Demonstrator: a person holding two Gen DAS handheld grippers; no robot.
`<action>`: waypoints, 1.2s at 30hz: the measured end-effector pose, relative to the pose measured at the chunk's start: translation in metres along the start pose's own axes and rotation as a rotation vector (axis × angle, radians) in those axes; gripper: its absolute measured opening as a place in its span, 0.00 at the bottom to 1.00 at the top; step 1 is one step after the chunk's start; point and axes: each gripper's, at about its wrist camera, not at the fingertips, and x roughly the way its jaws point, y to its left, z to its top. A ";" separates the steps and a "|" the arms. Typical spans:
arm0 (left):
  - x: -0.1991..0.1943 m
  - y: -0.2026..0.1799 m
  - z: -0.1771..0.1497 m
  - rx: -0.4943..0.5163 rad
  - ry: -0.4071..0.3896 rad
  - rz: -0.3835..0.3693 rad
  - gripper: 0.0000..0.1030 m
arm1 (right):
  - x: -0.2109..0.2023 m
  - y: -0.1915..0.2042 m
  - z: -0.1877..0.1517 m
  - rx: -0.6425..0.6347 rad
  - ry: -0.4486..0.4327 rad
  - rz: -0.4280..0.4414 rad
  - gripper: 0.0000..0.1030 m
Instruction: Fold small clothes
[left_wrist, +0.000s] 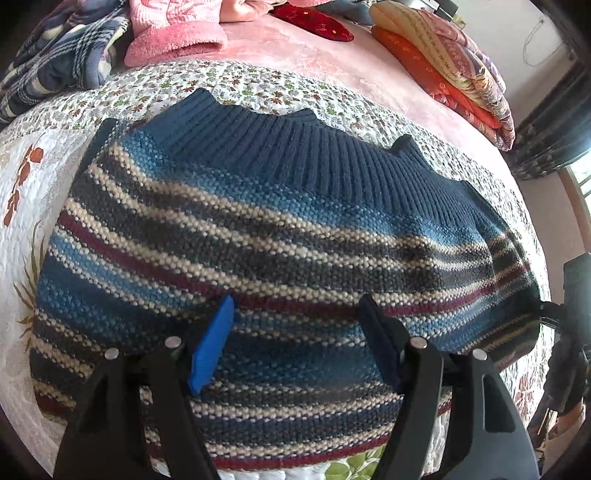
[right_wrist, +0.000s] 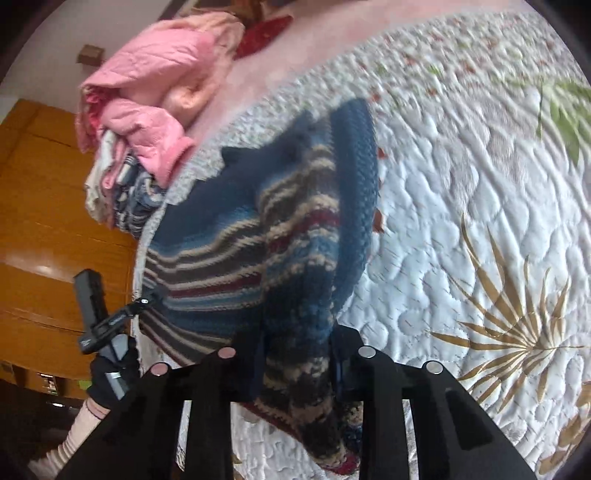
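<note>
The striped sweater (left_wrist: 266, 236) lies on the white quilted bedspread (left_wrist: 22, 173), ribbed hem away from the left wrist camera, and the left gripper (left_wrist: 295, 332) hovers over its middle with jaws spread wide, gripping nothing. The right gripper (right_wrist: 297, 354) pinches a bunched edge of the knit between its jaws, lifting it off the quilt, probably to carry that side across for a fold.

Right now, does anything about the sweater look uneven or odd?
Yes. The striped sweater lies flat except at one end, where the right hand-held gripper holds a bunched part off the quilt.
</note>
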 end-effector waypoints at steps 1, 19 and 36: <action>0.000 0.000 0.000 -0.001 0.000 0.000 0.67 | 0.000 0.000 0.000 -0.003 0.002 -0.014 0.26; 0.000 0.000 0.001 -0.014 0.008 -0.002 0.68 | 0.015 -0.034 -0.015 0.102 0.014 -0.080 0.27; -0.071 0.032 -0.001 -0.092 -0.083 -0.099 0.67 | 0.012 0.154 0.003 -0.267 0.018 -0.173 0.24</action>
